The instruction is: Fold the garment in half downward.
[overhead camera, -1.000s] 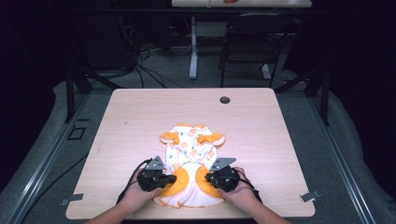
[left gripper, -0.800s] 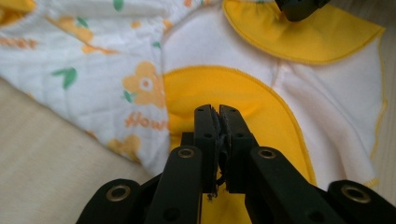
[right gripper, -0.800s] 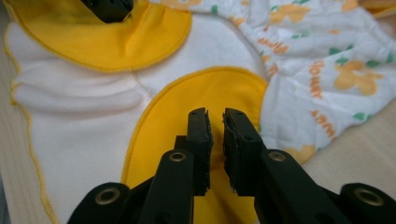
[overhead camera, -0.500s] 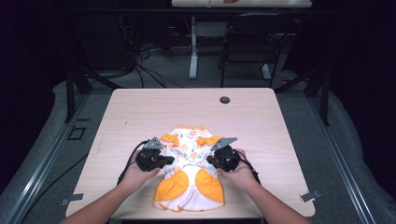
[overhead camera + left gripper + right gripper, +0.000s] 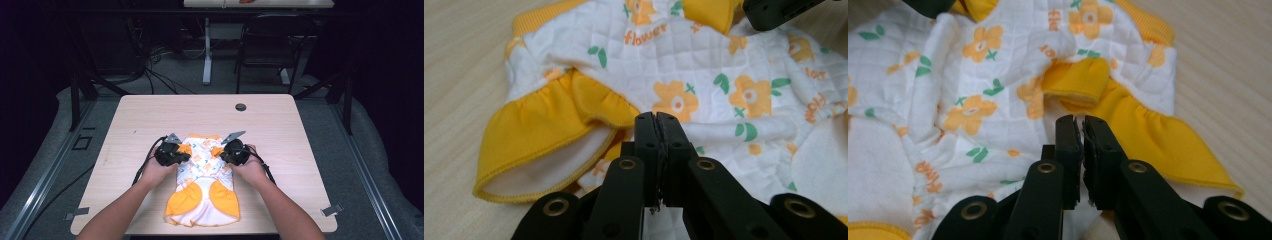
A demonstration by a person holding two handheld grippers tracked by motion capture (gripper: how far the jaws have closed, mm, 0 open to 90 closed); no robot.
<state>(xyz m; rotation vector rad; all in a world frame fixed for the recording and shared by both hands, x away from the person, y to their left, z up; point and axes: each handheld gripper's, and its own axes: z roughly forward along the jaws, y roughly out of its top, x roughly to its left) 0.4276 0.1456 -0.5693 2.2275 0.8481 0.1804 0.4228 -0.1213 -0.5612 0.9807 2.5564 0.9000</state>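
Lying on the bench (image 5: 135,125) is one flowered garment (image 5: 202,182), between two tools. The left tool (image 5: 657,131) sits at its left edge, jaws clenched; whether cloth is pinched is unclear. The right tool (image 5: 1082,134), at its right edge, has just been opening its jaws, a slit apart. Both forearms reach forward.

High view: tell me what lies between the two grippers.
In the high view, the garment's white flower-print top part lies between the left gripper and right gripper.

Forearms (image 5: 125,210) (both) leave the bottom edge.
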